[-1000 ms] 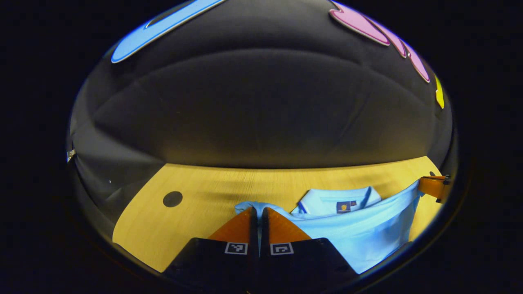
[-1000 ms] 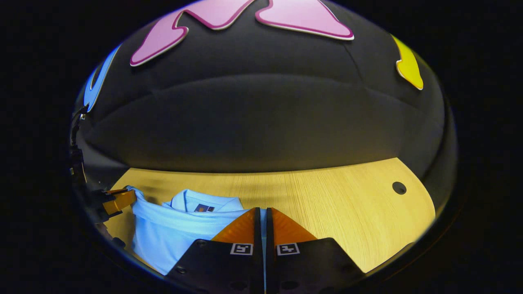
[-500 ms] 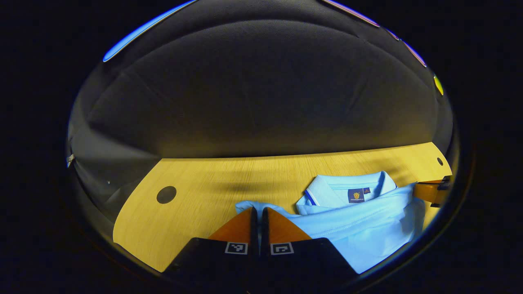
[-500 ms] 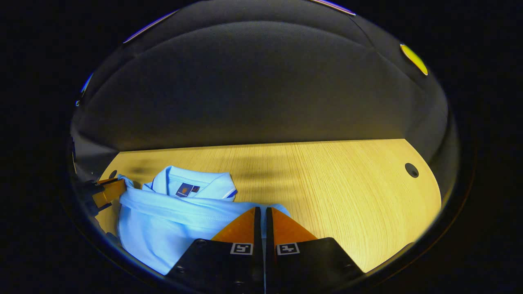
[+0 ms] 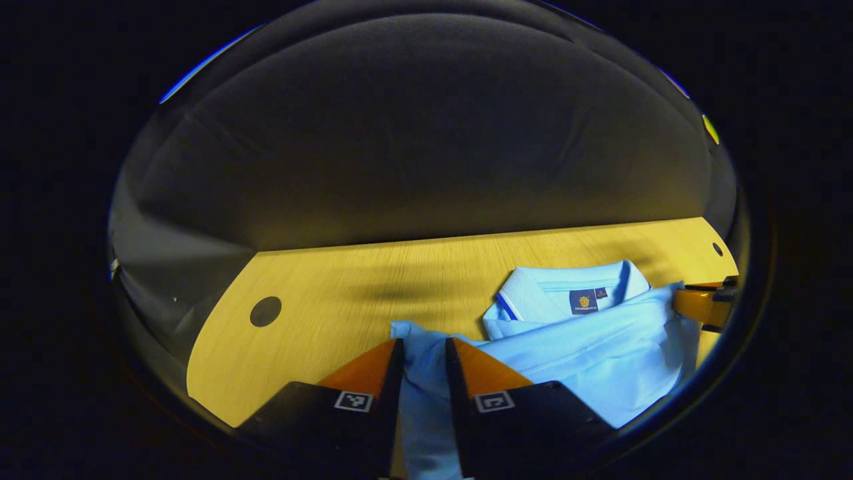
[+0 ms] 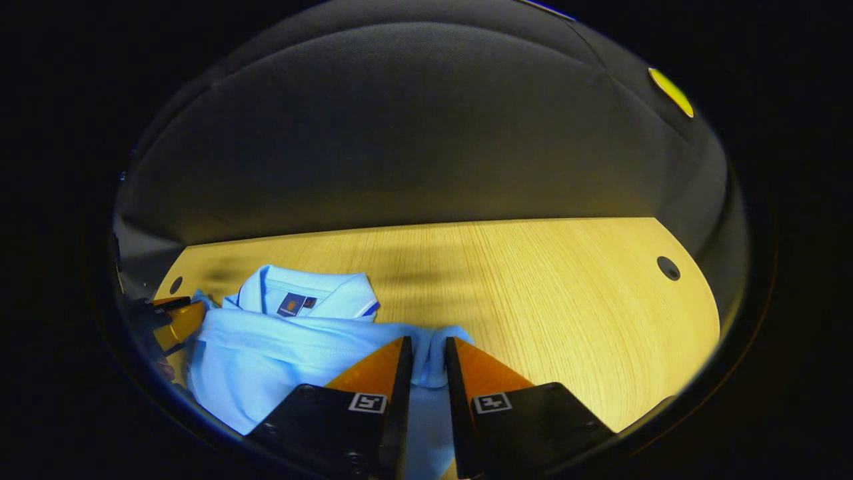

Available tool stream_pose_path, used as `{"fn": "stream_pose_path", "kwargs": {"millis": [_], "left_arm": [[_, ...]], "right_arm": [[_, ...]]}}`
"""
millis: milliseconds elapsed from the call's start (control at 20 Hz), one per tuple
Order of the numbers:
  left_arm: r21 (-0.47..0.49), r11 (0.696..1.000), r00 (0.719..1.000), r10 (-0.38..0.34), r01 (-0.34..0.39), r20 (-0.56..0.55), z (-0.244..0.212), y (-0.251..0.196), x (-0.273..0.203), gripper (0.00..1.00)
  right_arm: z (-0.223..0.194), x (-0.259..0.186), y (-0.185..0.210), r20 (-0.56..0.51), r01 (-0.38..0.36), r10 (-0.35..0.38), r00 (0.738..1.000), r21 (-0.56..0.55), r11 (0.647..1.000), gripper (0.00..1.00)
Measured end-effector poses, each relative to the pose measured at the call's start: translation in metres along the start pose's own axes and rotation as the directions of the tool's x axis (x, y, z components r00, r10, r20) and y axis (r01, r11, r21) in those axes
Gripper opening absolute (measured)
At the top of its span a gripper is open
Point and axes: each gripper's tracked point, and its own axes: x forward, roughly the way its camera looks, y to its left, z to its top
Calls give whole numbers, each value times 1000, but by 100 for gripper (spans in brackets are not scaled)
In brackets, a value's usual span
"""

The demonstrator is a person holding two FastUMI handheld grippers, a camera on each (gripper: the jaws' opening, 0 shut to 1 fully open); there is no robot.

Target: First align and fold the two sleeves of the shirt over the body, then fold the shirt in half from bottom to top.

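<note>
My left tongs point(image 5: 423, 347) stand slightly parted with a corner of the light-blue shirt point(image 5: 586, 347) lying loose between them. My right tongs point(image 6: 426, 347) are parted likewise around the opposite corner. The shirt lies folded on the desk point(image 6: 566, 300), hem just below its collar point(image 6: 313, 297).

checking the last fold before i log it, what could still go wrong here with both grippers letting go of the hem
1. In the left gripper view, cloth of the light blue polo shirt still lies between the parted fingers of the left gripper; pulling back could drag the corner off.
2. The same holds for the right gripper.
3. The folded edge sits bunched and slanted below the collar, so the fold may settle uneven on the wooden table.
</note>
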Motion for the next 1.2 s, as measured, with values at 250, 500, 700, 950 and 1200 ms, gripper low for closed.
{"fn": "stream_pose_path", "kwargs": {"millis": [250,500,700,950,1200], "left_arm": [[-11,1000,1000,-12,12,9,3,-4,-3,78],[1,1000,998,-6,6,62,20,-1,-21,98],[37,999,990,-16,11,138,37,-1,-57,99],[56,998,972,-23,10,233,39,-4,-134,99],[21,999,955,-31,26,295,25,-11,-237,99]], "right_arm": [[4,-6,1,9,-10,10,1000,-6,1000,65],[13,-22,3,40,-22,21,999,12,1000,93],[23,-60,-6,102,-10,11,995,-11,1000,98],[24,-134,-19,174,6,0,985,-33,999,98],[37,-220,-19,261,-7,12,965,-24,1000,99]]}}
